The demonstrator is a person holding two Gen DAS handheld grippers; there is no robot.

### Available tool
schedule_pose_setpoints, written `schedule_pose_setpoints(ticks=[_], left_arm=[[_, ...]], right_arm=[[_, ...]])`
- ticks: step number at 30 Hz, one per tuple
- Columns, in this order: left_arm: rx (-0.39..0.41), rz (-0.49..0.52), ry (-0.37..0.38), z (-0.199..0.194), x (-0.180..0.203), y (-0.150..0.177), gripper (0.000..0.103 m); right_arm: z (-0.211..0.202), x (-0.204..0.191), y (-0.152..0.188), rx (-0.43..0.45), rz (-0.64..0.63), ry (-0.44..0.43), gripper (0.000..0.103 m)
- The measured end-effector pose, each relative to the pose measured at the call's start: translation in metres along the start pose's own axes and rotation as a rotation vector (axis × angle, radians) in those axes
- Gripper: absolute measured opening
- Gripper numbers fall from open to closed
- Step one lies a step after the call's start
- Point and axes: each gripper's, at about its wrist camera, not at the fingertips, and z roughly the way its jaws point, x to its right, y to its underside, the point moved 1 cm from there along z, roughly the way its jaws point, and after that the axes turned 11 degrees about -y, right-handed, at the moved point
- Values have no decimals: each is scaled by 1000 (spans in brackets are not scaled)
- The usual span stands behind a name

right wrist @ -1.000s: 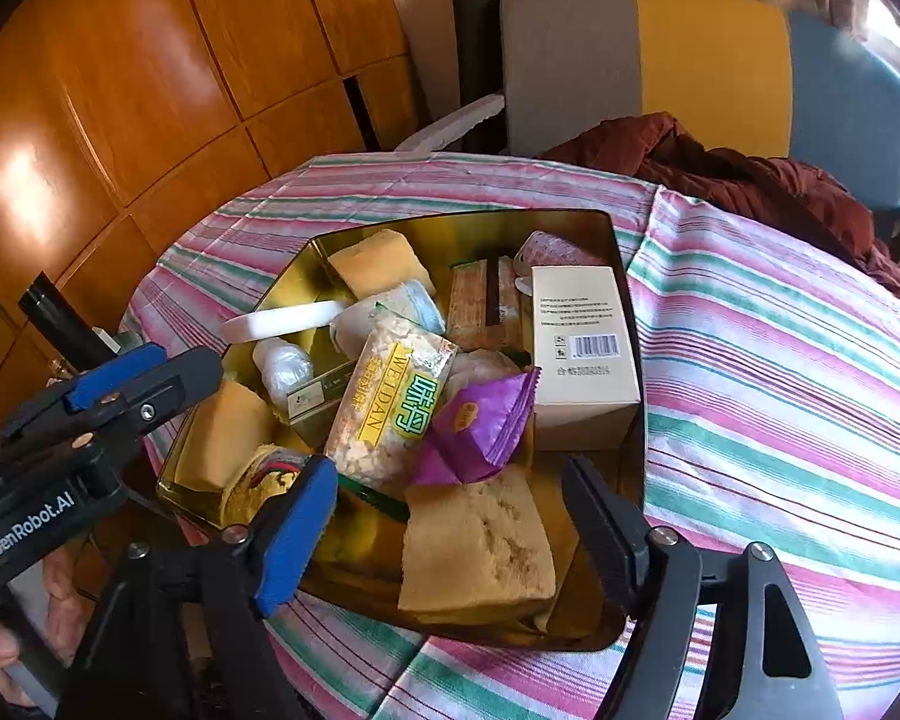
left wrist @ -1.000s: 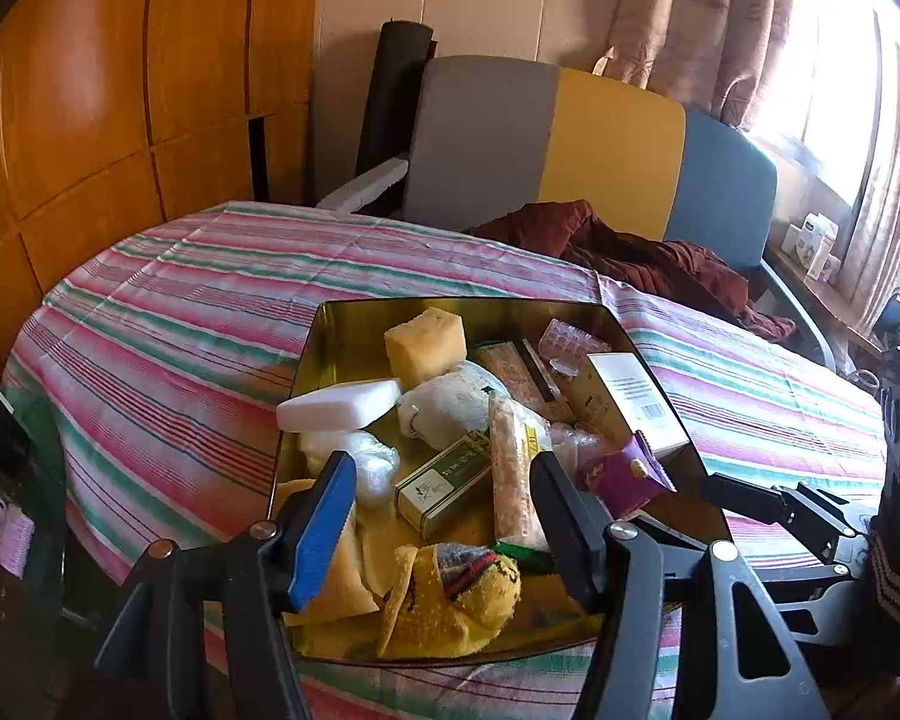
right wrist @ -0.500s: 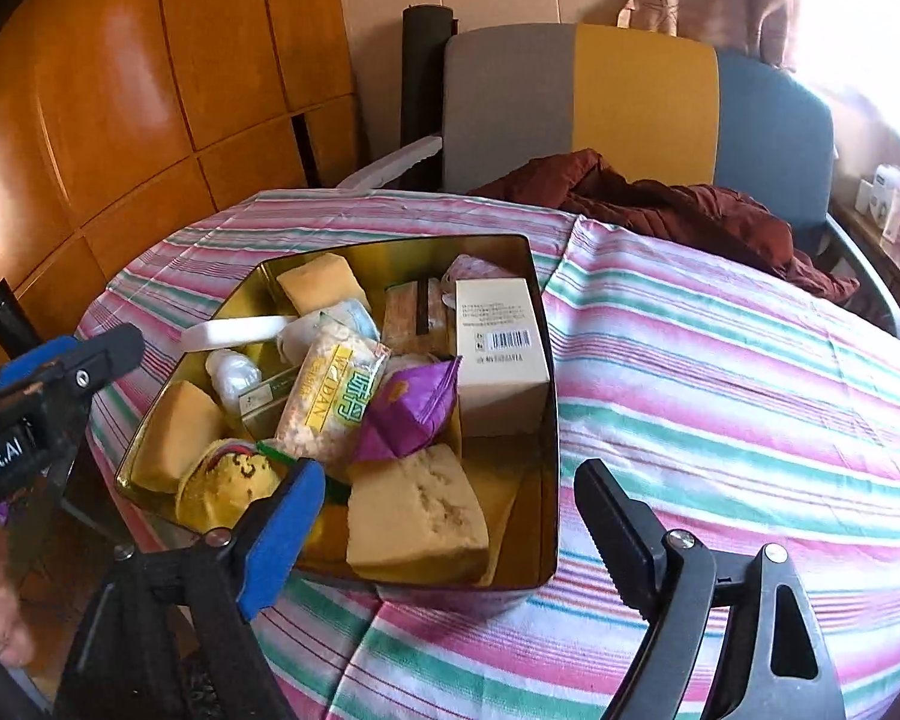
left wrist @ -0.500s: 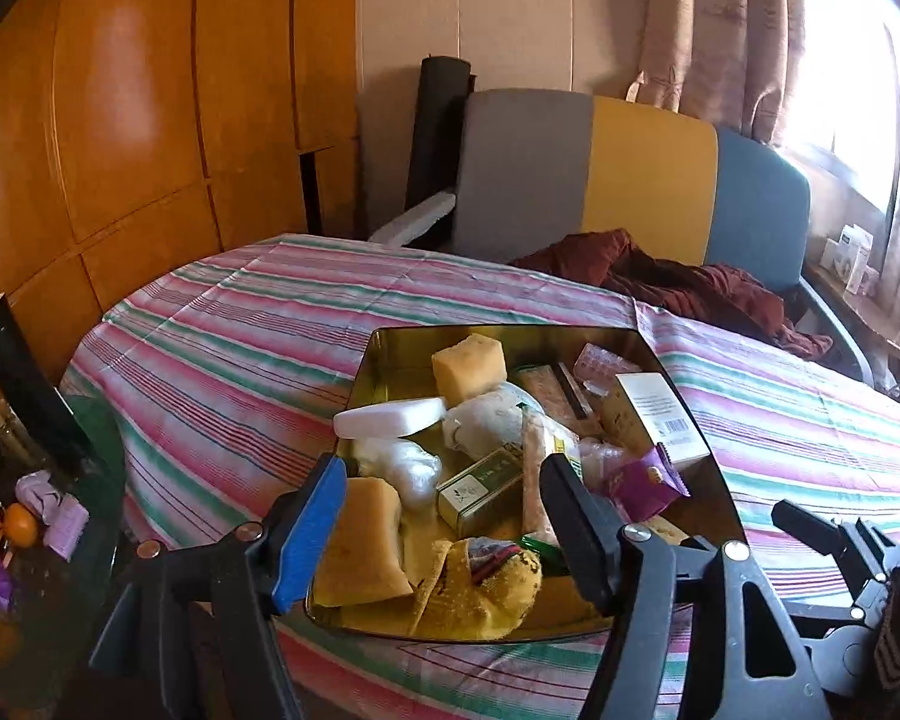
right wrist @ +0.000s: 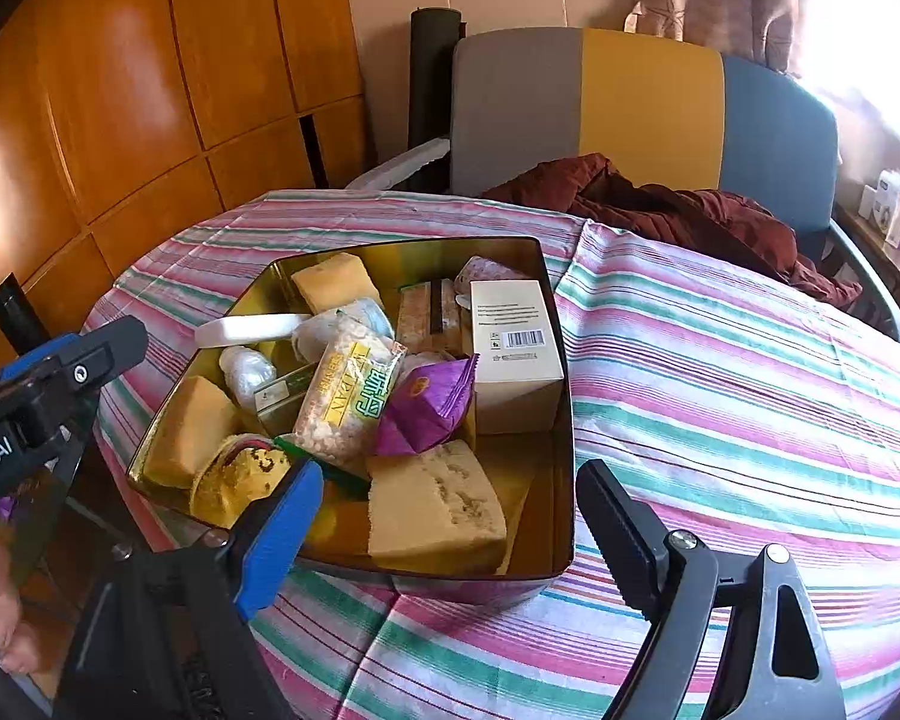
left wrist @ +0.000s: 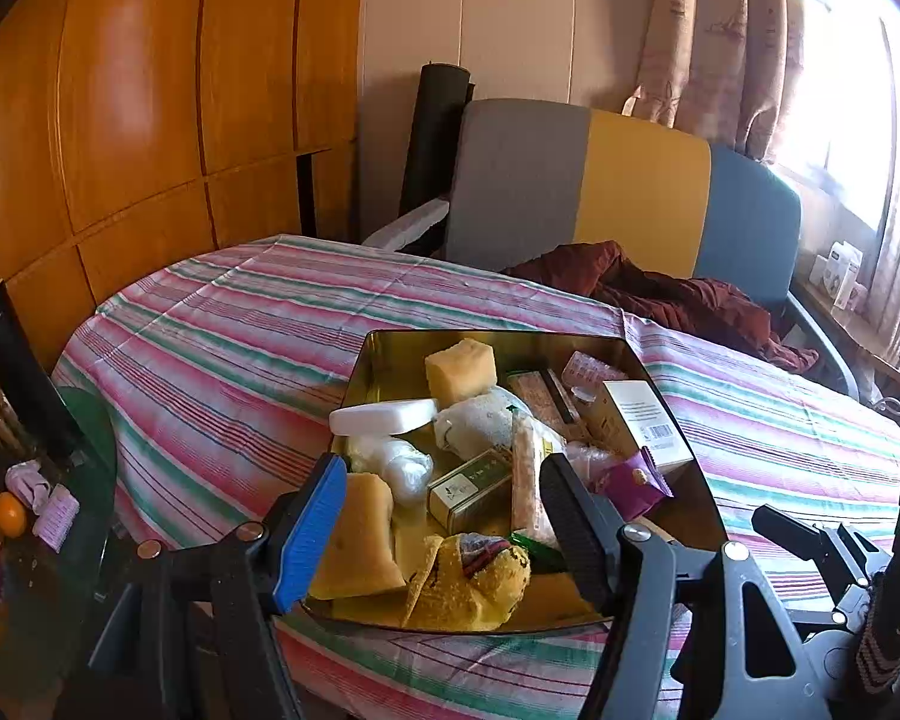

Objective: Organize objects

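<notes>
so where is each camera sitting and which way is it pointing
Left wrist: sits on the left hand-held gripper, open, low at the table's near edge, looking across the tin to the chair; the right hand-held gripper shows at right.
Right wrist: sits on the right hand-held gripper, open, higher and right of the tin, facing the same chair; the left hand-held gripper shows at left.
Both share tin, striped cloth, chair.

Glossy gold metal tin (right wrist: 555,360); matt striped cloth tablecloth (right wrist: 720,372); polished wood wall panels (left wrist: 138,120).
</notes>
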Motion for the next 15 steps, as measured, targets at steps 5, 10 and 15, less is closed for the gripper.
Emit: schedule_pose_setpoints(ticks=[5,10,15], left_arm=[[-8,-7,0,1,-2,0,68],[-6,-8,2,1,-3,0,68],[-3,2,5,1,-1,1,68]], right_arm=[[1,-1,0,-3,-4,0,87],[3,-2,0,-7,-6,-1,87],[4,-3,0,-11,-9,-1,87]])
